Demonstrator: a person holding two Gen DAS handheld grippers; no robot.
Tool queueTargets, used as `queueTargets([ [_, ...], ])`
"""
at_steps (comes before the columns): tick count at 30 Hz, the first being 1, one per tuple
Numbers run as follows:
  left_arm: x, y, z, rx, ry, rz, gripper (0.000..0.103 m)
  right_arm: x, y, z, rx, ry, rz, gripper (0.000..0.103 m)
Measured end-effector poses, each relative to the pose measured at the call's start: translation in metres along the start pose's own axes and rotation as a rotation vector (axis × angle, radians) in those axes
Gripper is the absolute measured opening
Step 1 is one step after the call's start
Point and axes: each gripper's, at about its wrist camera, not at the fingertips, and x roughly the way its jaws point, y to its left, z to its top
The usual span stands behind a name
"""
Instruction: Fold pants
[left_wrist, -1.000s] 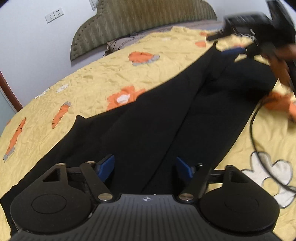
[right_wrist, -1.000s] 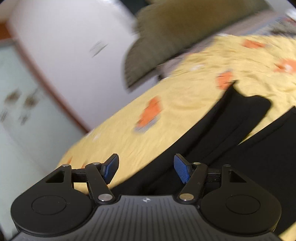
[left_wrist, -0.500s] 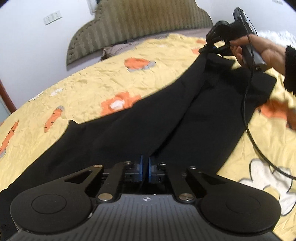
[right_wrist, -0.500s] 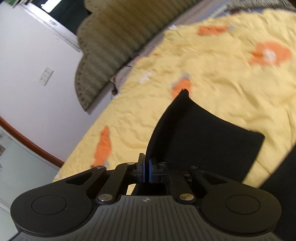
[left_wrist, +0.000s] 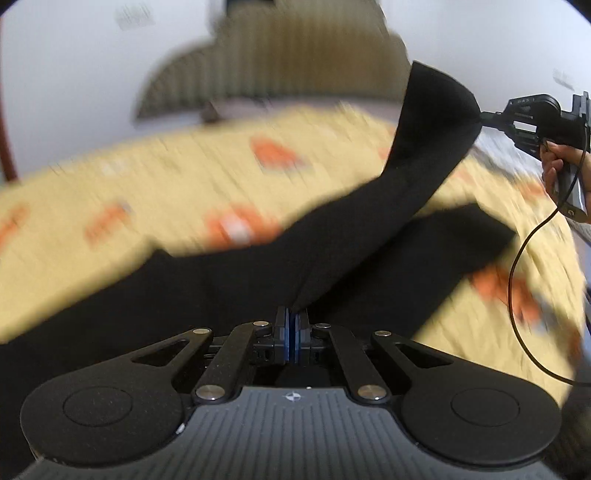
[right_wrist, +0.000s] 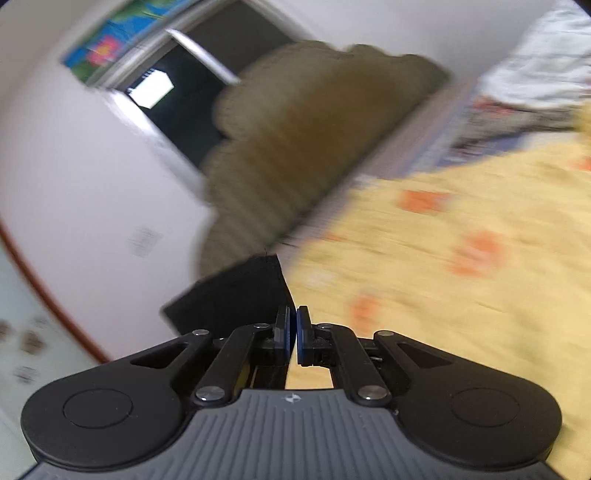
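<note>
I have the left gripper (left_wrist: 294, 325) and right gripper (right_wrist: 294, 332) both clamped on the pants (left_wrist: 369, 229), one leg lifted above the bed (left_wrist: 147, 177).

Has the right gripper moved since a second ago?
Yes. In the left wrist view the right gripper, shut on the pants, has risen from the bedspread to headboard height.

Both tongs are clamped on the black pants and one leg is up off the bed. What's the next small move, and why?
Probably carry the right tongs with the lifted leg across toward the other leg lying flat on the yellow bedspread. Both tongs are shut on the pants: the left tongs pinch the near end, the right the raised far end, so the leg hangs ready to lay over.
</note>
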Motion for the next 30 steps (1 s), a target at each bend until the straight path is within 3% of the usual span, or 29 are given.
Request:
queueTargets([
  [3,0.025,-0.009,-0.020,0.011,0.090,0.007,0.005,-0.014,-0.060,-0.028,0.116,0.054,-0.123,0.004],
  [7,0.018,-0.012,-0.017,0.032,0.055,-0.006,0.004,-0.025,-0.109,-0.048,0.197,0.066,-0.213,0.004],
  [11,0.021,-0.010,-0.010,0.032,0.055,-0.007,0.004,-0.019,-0.102,-0.046,0.151,0.133,-0.191,0.006],
  [13,0.022,-0.009,-0.010,0.026,0.058,0.009,0.005,-0.016,-0.106,-0.045,0.203,0.161,-0.116,0.010],
  [16,0.023,-0.010,-0.012,0.017,0.051,0.038,0.005,-0.001,-0.107,-0.054,0.287,0.240,-0.130,0.034],
  [21,0.024,-0.008,-0.010,-0.003,0.035,0.054,0.008,0.006,-0.114,-0.058,0.341,0.193,-0.135,0.036],
  [24,0.025,-0.007,-0.008,-0.004,0.034,0.054,0.008,0.021,-0.120,-0.050,0.331,0.145,-0.111,0.032],
  [25,0.025,-0.007,-0.008,-0.004,0.032,0.056,0.007,0.026,-0.121,-0.049,0.327,0.142,-0.119,0.010],
  [26,0.024,-0.007,-0.008,-0.008,0.024,0.058,0.007,0.028,-0.122,-0.048,0.334,0.141,-0.128,0.003],
  [30,0.011,0.004,-0.002,-0.056,-0.031,0.045,0.007,0.000,-0.104,-0.039,0.286,0.057,-0.094,0.003],
])
